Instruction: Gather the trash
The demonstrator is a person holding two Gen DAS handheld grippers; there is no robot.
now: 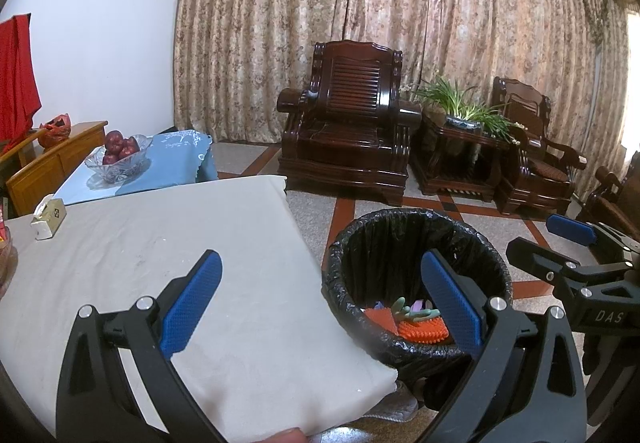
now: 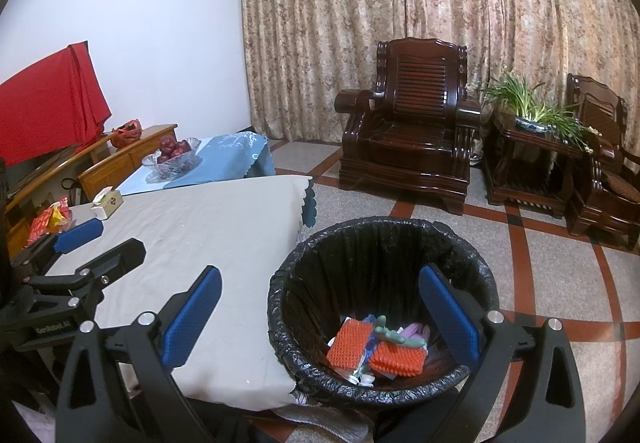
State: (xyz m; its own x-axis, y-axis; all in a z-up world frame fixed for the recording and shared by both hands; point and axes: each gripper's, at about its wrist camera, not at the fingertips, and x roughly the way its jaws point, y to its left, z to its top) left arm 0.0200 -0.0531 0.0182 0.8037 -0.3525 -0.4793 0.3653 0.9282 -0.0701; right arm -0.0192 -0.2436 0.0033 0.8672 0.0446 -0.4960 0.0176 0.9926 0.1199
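The trash (image 2: 376, 347) lies at the bottom of the bin (image 2: 384, 235), beside the counter (image 2: 200, 227). Both grippers, left (image 1: 320, 303) and right (image 2: 320, 315), have their fingers wide apart and hold nothing. The job looks about done. Next, look for more trash.

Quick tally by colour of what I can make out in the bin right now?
In the bin, as far as visible:
Orange mesh pieces: 2
Green piece: 1
Purple piece: 1
White scraps: too jumbled to count
Total countable: 4
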